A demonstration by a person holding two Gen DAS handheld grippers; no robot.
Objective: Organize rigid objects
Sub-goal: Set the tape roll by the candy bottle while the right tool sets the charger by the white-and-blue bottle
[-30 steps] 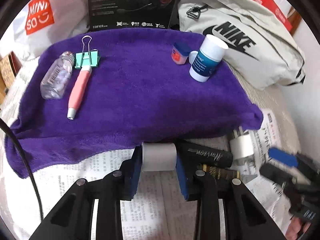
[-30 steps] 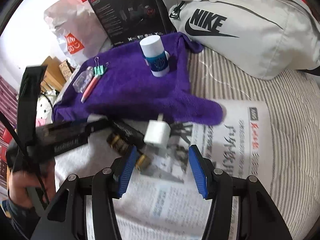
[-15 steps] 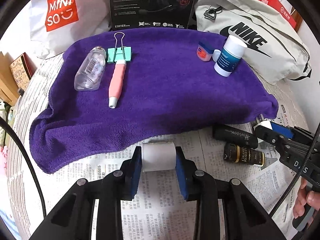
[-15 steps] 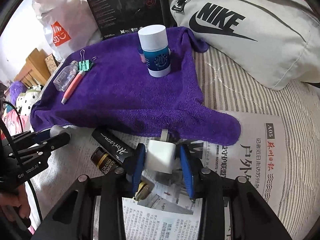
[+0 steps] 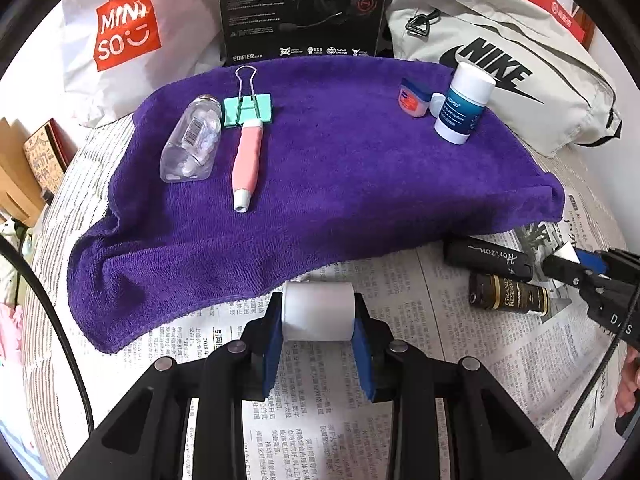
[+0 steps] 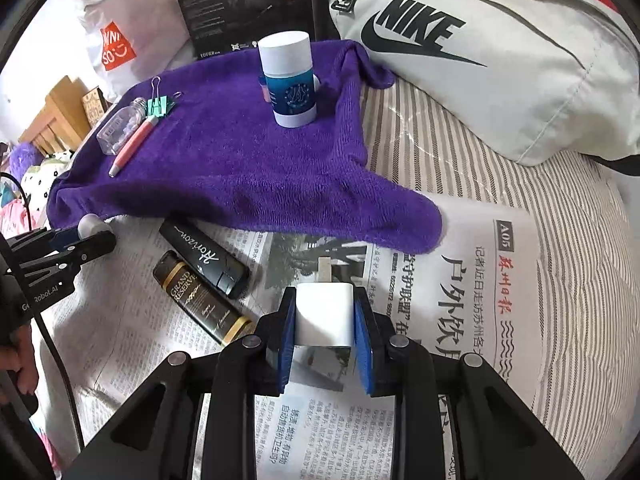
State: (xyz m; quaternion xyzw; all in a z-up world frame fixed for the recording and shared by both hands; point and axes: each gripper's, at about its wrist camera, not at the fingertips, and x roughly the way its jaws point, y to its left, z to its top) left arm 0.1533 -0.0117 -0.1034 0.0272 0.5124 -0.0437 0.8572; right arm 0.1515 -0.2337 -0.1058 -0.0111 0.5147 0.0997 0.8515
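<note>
Towel is showing fuzzy, matt cloth; bottle is appearing clear, glossy plastic; newspaper is lying matt.

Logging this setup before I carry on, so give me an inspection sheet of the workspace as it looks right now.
Surface: newspaper over striped bedding; purple towel on top.
Job's things: on towel, clear bottle, pink pen, green binder clip, blue-white tube upright; two dark tubes on newspaper.
Clutter: nothing seen.
Grippers: left gripper jaws shut on white cylinder; right gripper shut on white charger.
Cables: black cable.
Surroundings: Nike bag, Miniso bag, black box.
</note>
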